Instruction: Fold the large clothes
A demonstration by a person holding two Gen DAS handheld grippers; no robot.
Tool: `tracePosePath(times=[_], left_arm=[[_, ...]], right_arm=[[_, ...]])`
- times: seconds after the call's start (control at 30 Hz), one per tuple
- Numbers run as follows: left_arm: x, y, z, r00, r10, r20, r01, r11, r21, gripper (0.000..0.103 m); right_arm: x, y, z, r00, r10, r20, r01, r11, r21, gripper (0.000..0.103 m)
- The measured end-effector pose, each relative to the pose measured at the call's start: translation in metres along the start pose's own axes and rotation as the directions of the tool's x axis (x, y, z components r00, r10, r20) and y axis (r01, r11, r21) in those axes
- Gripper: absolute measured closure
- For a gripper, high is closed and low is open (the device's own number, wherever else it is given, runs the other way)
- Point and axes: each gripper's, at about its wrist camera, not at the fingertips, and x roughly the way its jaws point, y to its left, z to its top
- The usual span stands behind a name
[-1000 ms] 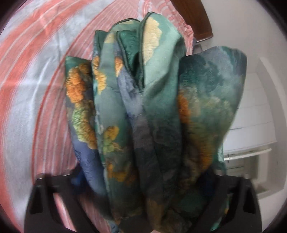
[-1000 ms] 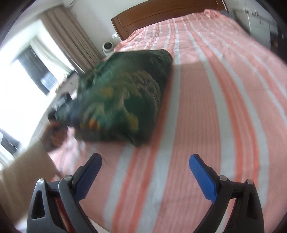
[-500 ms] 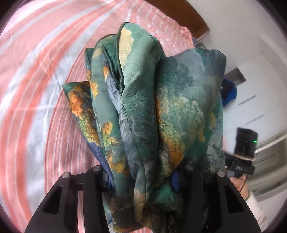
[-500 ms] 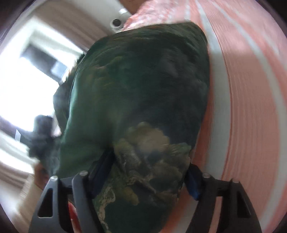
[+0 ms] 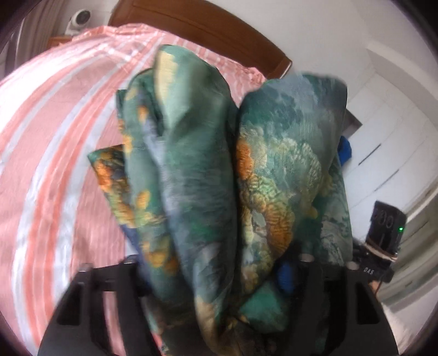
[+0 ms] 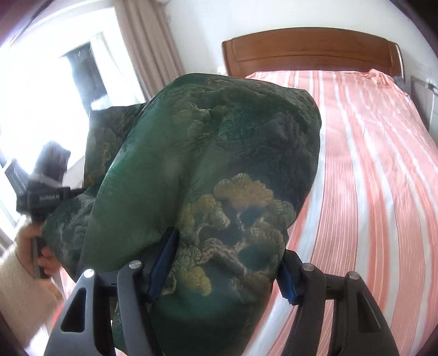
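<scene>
A thick folded bundle of green cloth with orange and yellow cloud patterns (image 5: 197, 164) hangs lifted above the pink-and-white striped bed (image 5: 54, 137). My left gripper (image 5: 216, 271) has the bundle's end wedged between its fingers; its jaws are opening, and the cloth still fills the gap. In the right wrist view the same bundle (image 6: 219, 150) bulges between the blue pads of my right gripper (image 6: 227, 271), which is shut on it. A person's hand (image 6: 30, 246) grips the other tool's handle at the far left.
The wooden headboard (image 6: 309, 52) stands at the bed's far end. A bright window with beige curtains (image 6: 142, 49) is on the left. White wardrobe doors (image 5: 383, 137) line the right side. A small white device (image 5: 79, 19) sits beside the headboard.
The right gripper closed on the bundle, which was lying on the bed. Both grippers have since raised it off the bed. The left jaws narrowed, then widened.
</scene>
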Motion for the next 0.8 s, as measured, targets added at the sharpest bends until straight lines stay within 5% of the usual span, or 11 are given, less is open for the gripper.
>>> tracePosePath(times=[0.07, 0.1, 0.23, 0.33, 0.4, 0.53, 0.63, 0.73, 0.8], left_arm=[[0.017, 0.023, 0.015, 0.999, 0.037, -0.001, -0.037, 0.998, -0.054, 0.016], [0.015, 0.035, 0.015, 0.997, 0.072, 0.006, -0.071, 0.994, -0.083, 0.016], [-0.015, 0.044, -0.018, 0.97, 0.232, 0.075, -0.233, 0.973, -0.006, 0.016], [-0.039, 0.013, -0.049, 0.914, 0.375, 0.154, -0.398, 0.904, 0.157, 0.015], [-0.057, -0.019, -0.071, 0.867, 0.436, 0.242, -0.489, 0.84, 0.237, 0.005], [-0.087, -0.075, -0.092, 0.799, 0.459, 0.388, -0.579, 0.762, 0.289, 0.001], [-0.104, -0.12, -0.096, 0.764, 0.452, 0.46, -0.611, 0.735, 0.293, 0.0], [-0.115, -0.157, -0.102, 0.738, 0.459, 0.495, -0.636, 0.717, 0.284, 0.0], [-0.123, -0.173, -0.112, 0.73, 0.461, 0.504, -0.644, 0.712, 0.282, 0.0]], right_arm=[[0.019, -0.04, 0.018, 0.999, 0.022, -0.041, -0.016, 0.989, 0.145, 0.02], [0.022, -0.058, 0.023, 0.998, -0.037, -0.054, 0.046, 0.98, 0.194, 0.007], [-0.022, -0.085, 0.006, 0.985, -0.172, 0.02, 0.164, 0.966, 0.198, 0.002], [-0.051, -0.067, -0.015, 0.959, -0.274, 0.068, 0.266, 0.958, 0.107, 0.002], [-0.078, -0.044, -0.039, 0.938, -0.324, 0.126, 0.321, 0.946, 0.042, 0.002], [-0.135, -0.005, -0.067, 0.871, -0.384, 0.305, 0.412, 0.911, -0.028, 0.001], [-0.164, 0.024, -0.069, 0.828, -0.391, 0.402, 0.439, 0.898, -0.032, 0.0], [-0.167, 0.043, -0.07, 0.885, -0.349, 0.308, 0.386, 0.92, -0.068, 0.0], [-0.171, 0.059, -0.077, 0.896, -0.323, 0.305, 0.362, 0.929, -0.08, 0.0]])
